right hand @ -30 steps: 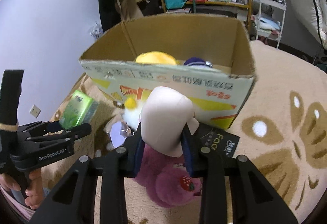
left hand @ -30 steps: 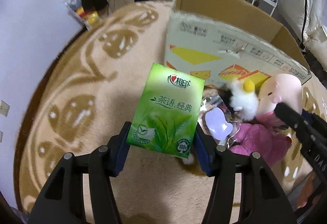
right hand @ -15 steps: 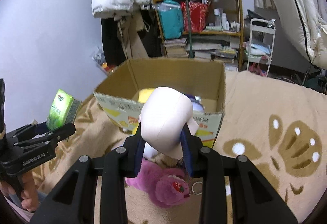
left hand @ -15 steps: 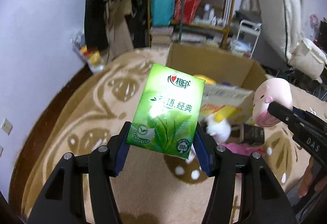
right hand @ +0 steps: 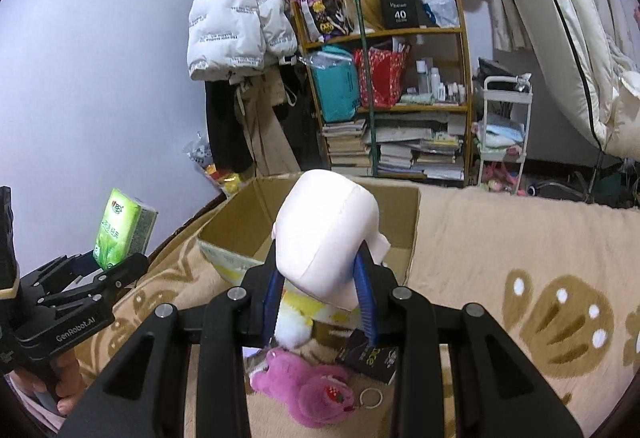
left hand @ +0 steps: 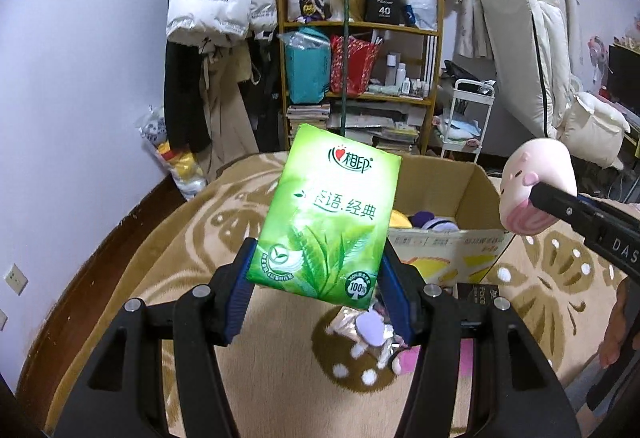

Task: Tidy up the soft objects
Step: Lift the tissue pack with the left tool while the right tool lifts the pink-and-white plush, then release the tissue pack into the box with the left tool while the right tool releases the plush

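While your left gripper [left hand: 318,292] clamps the green tissue pack [left hand: 326,216] by its lower end, the pack stands upright and tilted a bit, up in the air on the near-left side of the cardboard box [left hand: 444,182]. Your right gripper [right hand: 320,294] is clenched on the pale pink plush [right hand: 328,238], held above the box's near edge. Inside the box you've got a yellow item [left hand: 400,219] and a purple item [left hand: 434,223]. On the near side of the box, down on the rug [right hand: 500,230], lie a magenta plush bear [right hand: 316,394] with a key ring, a white fluffy toy [right hand: 292,326] and a dark packet [right hand: 370,356]. The rug is beige with brown swirls and white dots. Beyond the box stands a wooden shelf [right hand: 384,86] stacked with books and bags, a white puffer jacket [right hand: 236,22] hanging left of it, a white cart [right hand: 504,126] to its right. Both grippers point forward toward the box, roughly level, left one well apart to the box's left.
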A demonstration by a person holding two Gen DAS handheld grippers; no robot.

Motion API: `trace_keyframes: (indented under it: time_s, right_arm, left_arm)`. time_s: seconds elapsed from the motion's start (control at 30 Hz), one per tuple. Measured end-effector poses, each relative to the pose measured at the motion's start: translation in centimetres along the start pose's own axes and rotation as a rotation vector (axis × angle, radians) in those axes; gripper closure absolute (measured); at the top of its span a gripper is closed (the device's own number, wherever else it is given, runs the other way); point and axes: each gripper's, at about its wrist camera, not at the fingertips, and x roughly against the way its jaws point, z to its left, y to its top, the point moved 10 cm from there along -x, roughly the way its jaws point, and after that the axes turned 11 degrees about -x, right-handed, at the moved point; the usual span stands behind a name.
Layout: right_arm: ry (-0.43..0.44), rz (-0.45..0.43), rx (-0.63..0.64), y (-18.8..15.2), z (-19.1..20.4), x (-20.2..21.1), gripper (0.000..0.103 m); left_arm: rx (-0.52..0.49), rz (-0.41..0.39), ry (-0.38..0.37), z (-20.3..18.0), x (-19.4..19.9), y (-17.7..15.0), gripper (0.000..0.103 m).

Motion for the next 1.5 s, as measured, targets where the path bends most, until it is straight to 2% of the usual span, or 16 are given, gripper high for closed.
trace_keyframes:
  time_s: [0.37,0.6,0.8,1.13,1.27,1.5]
  right_arm:
    - [-0.013,-0.026,0.099,1.8,0.2,-1.4,0.068]
    - [-0.006,-0.015,0.100,1.9,-0.5,-2.9,0.068]
    - [-0.007,-0.011,0.101,2.1,-0.7,-3.9,0.068]
    - [-0.011,0.061,0.069,0.8,-1.7,-7.6,0.067]
    - [-0.012,0.074,0.060,0.3,-2.1,-8.0,0.061]
    - [-0.008,0.118,0.029,-0.5,-3.0,-8.7,0.059]
  left_arm:
    - [-0.082,-0.079,0.011,-1.8,-1.2,3.4,0.047]
    - [-0.124,-0.078,0.014,-2.1,-3.3,5.0,0.047]
    - [-0.102,-0.045,-0.008,-2.3,-5.9,5.0,0.047]
    - [-0.098,0.021,-0.028,-2.8,-9.4,3.7,0.046]
    - [-0.086,0.036,-0.036,-3.0,-10.4,3.7,0.046]
    - [-0.076,0.072,-0.038,-3.0,-11.8,3.0,0.046]
